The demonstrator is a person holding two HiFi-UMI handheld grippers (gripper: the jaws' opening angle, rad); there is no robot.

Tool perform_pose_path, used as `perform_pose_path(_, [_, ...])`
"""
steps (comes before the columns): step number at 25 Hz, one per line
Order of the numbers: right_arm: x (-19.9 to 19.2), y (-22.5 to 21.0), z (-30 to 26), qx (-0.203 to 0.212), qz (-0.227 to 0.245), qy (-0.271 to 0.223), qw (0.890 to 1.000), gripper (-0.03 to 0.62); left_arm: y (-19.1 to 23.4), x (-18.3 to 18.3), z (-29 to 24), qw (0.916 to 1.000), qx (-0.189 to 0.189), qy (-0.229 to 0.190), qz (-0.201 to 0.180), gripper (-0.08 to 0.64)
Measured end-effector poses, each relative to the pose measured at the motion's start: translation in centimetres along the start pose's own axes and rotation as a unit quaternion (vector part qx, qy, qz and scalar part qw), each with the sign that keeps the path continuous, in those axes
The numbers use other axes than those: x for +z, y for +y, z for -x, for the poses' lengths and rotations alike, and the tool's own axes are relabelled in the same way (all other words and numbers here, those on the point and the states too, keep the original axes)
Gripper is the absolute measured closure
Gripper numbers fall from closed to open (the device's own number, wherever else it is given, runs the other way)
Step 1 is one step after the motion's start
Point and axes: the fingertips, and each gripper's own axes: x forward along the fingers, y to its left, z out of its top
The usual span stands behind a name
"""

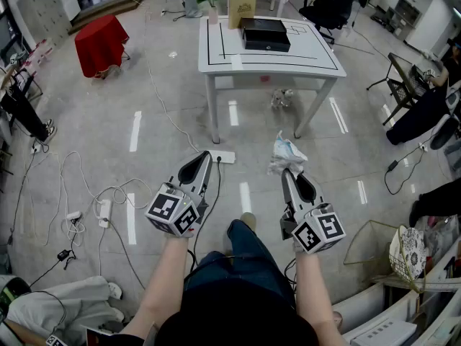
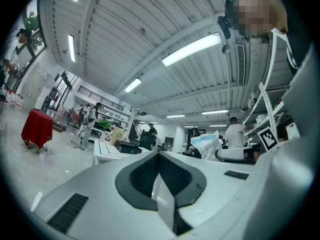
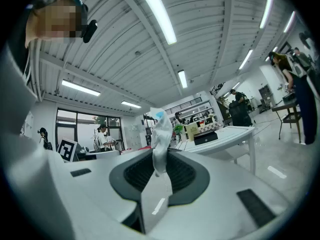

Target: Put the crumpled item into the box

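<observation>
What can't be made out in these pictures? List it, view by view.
Head view: the black box on the white table is too small to tell whether it stands open.
Right gripper view: the lower end of the crumpled item is hidden between the jaws of the right gripper, and its material is unclear.
Head view: the small thing on the floor under the table is too small to name.

The crumpled item (image 1: 287, 155) looks plastic, floor (image 1: 94, 121) glossy
</observation>
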Motion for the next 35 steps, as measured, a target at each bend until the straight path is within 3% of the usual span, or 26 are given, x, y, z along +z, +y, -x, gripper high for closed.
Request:
perform_pose_path(5, [-0.5, -3.3, -2.7, -0.019, -0.004, -0.001, 1.0, 0.522, 2.0, 0.1, -3.0, 0.9997, 0.01, 0.001, -0.023, 0.558])
perform_pose_path(14, [-0.1, -8.9, -8.0, -0.033, -0.005, 0.014, 0.999, 0.522, 6.1, 0.5, -8.3, 0.9991, 0.036, 0.009, -0.02, 0.558])
perform_pose_path(35, [3.1, -20.3, -20.2, 0.016, -0.004, 0.025, 1.0, 0.522, 12.0, 2.4, -21.9, 0.9952, 0.095, -0.015, -0.018, 0.558])
